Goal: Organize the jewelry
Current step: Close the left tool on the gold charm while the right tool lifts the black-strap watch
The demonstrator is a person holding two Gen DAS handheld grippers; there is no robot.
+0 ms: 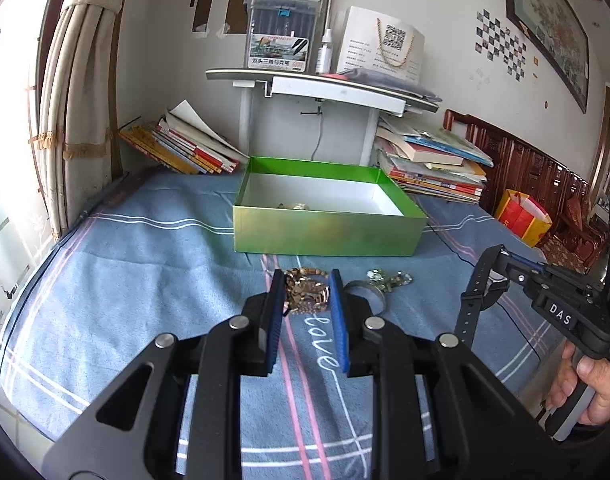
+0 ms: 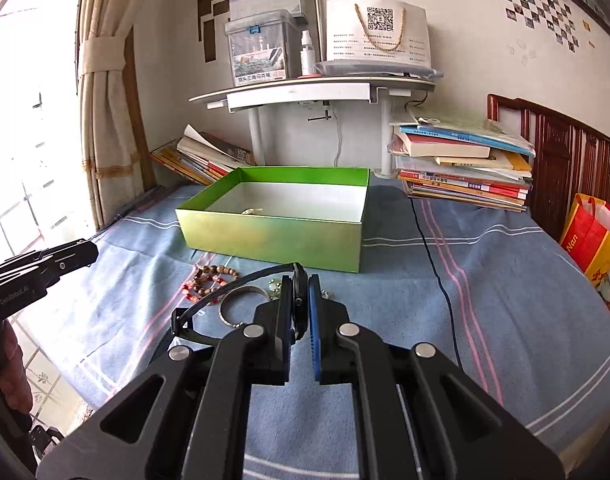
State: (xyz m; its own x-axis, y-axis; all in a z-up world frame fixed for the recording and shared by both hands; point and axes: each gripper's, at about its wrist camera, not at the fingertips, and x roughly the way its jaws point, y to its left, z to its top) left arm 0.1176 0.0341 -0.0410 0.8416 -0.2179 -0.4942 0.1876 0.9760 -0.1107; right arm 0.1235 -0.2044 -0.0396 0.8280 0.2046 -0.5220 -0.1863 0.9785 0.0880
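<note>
Holding a black watch (image 2: 299, 304), the right gripper (image 2: 301, 312) has its jaws closed on the round watch face. The strap (image 2: 225, 286) of the watch sticks out to the left and hangs in the air above the bed. In the left camera view, the same watch (image 1: 481, 288) hangs off the tip of the right gripper (image 1: 501, 272), up off the bed.

The left gripper (image 1: 307, 300) has its jaws open. A pile of bead bracelets (image 1: 307, 290) lies on the bed between the two blue pads (image 1: 337, 312). I cannot tell if the pads touch the beads. In the right camera view the bead bracelets (image 2: 209, 282) are brown, red and orange.

A silver bangle (image 1: 365, 292) lies just beside the beads. A small green and white jewel piece (image 1: 389, 278) lies near the bangle.

A green box (image 1: 325, 236) sits on the bed behind the jewelry. It has no lid on it, and the inside is white. A few small jewelry pieces (image 1: 295, 205) lie in the box, near its front wall.

All of this sits on a blue bed sheet (image 1: 145, 264) with white and pink lines. Stacks of books (image 2: 465, 168) rest at the back by the wall, and a small white shelf (image 2: 305, 90) stands above the box.
</note>
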